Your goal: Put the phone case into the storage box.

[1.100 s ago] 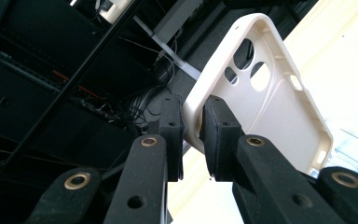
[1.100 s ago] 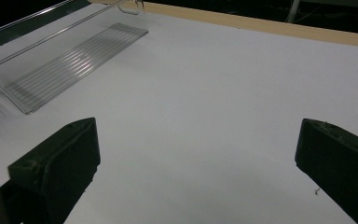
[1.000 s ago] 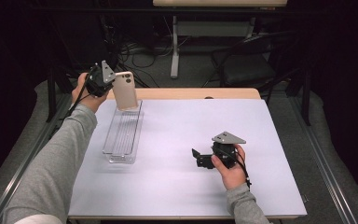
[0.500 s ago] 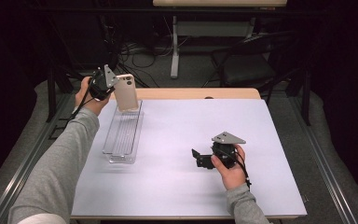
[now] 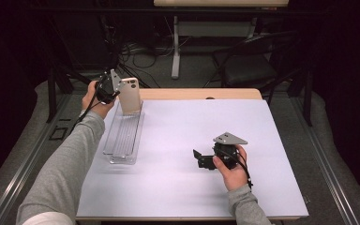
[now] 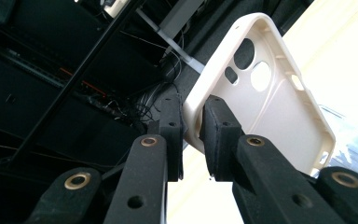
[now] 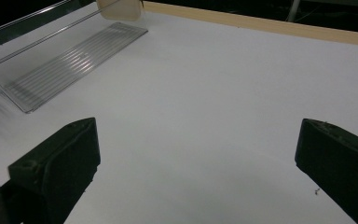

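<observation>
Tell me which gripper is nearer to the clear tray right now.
Left. The left gripper holds the phone case upright at the clear tray's far end; the right gripper sits open on the table, well off to the tray's right.

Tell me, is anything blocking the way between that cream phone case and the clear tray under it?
Nothing visible does. The left tool pinches the phone case by one edge, upright over the far end of the clear tray, whose ribbed floor looks bare.

The case is cream, pale and plain inside. The tray is clear with fine ribbed lines along its floor. The worktop is white, edged in light wood at the top. Both grippers' fingers are matte black; the sleeves are grey.
</observation>
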Demonstrator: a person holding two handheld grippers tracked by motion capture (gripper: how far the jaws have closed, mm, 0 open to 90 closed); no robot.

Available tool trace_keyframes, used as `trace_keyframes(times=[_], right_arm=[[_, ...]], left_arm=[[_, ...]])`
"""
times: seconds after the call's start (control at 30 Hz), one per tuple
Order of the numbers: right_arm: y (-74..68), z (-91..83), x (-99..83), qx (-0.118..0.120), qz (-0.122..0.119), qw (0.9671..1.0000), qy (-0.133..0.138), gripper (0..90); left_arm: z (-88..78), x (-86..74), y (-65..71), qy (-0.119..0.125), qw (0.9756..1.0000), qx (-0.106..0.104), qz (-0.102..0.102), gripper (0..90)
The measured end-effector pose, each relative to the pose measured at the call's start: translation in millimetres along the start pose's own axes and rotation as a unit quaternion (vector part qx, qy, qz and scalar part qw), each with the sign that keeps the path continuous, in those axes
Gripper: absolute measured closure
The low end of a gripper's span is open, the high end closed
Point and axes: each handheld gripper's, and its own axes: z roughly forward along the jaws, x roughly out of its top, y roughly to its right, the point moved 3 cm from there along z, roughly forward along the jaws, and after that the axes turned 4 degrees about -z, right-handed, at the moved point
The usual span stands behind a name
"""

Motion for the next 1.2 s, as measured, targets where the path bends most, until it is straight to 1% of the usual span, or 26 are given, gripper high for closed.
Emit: trace_keyframes(times=[0.1,0.3,0.43,0.53,0.57,0.8,1.03,1.1,1.2], right_arm=[[-0.4,-0.2,-0.3,0.0,-0.001,1.0,-0.001,0.0],[-0.5,0.0,-1.2,0.0,-0.002,1.0,-0.004,0.0],[-1.4,0.9,-1.6,0.001,-0.005,1.0,-0.005,0.0],[-1.9,1.7,-2.3,0.001,-0.005,0.9999,-0.008,0.0],[-2.1,2.1,-2.7,0.001,-0.005,0.9999,-0.009,0.0],[-2.6,2.4,-2.8,0.002,-0.006,1.0,-0.008,0.0],[-2.2,1.8,-2.7,0.001,-0.006,1.0,-0.007,0.0],[-1.7,1.8,-2.7,0.0,-0.007,1.0,-0.005,0.0],[-1.5,2.0,-2.8,0.0,-0.008,1.0,-0.005,0.0]], left_arm=[[2.0,-0.2,2.5,0.0,1.0,0.001,0.003,79.1],[5.4,-5.1,5.4,0.0,1.0,0.001,0.0,79.1],[6.6,-9.2,5.5,-0.001,1.0,0.007,0.001,79.1],[6.6,-11.9,4.6,-0.002,0.9999,0.009,-0.004,79.1],[6.6,-12.6,4.3,0.0,0.9999,0.011,-0.003,79.2],[6.1,-13.2,3.6,0.001,0.9999,0.012,-0.003,79.2],[8.9,-13.7,7.1,-0.004,0.9999,0.011,0.005,79.1],[9.4,-13.1,7.9,-0.002,0.9999,0.011,0.005,79.1],[9.7,-12.6,8.3,-0.001,0.9998,0.013,0.015,79.1]])
